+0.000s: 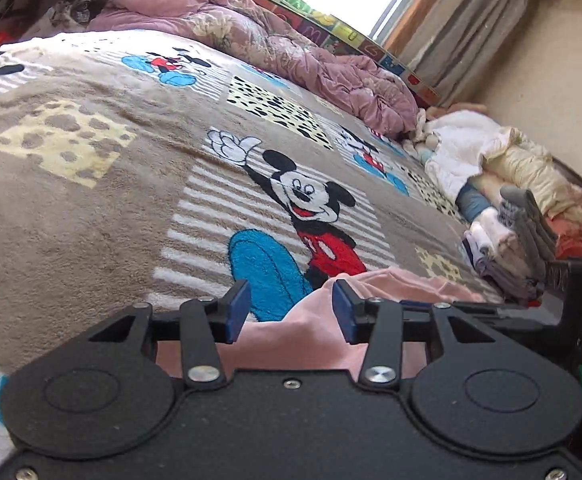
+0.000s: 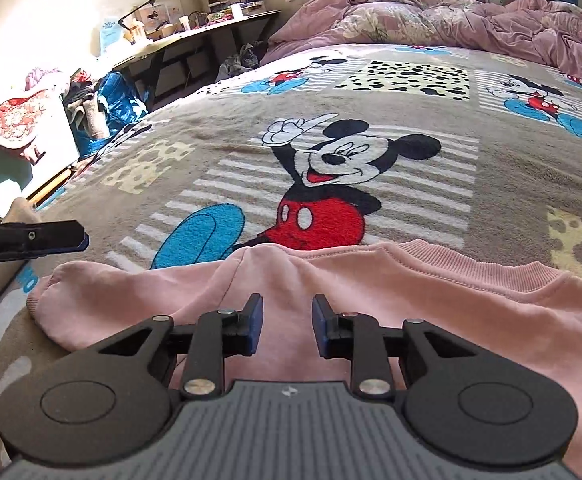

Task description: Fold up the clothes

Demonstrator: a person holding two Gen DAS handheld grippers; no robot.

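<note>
A pink sweatshirt (image 2: 411,300) lies flat on the cartoon-mouse blanket (image 2: 331,168) at the near edge of the bed, its ribbed collar facing away and a sleeve end at the left. My right gripper (image 2: 287,324) hovers just over the cloth near the left shoulder, its jaws apart with nothing pinched between the blue pads. My left gripper (image 1: 289,312) is open over the garment's left part (image 1: 311,332), and the pads do not press the fabric. In the right wrist view its fingers (image 2: 51,236) show at the left edge, beyond the sleeve.
A crumpled purple duvet (image 2: 471,20) lies along the far side of the bed. A stack of folded clothes (image 1: 503,248) and a heap of pale laundry (image 1: 491,160) sit at the bed's right end. A cluttered desk (image 2: 195,32) and a blue bag (image 2: 119,100) stand on the left.
</note>
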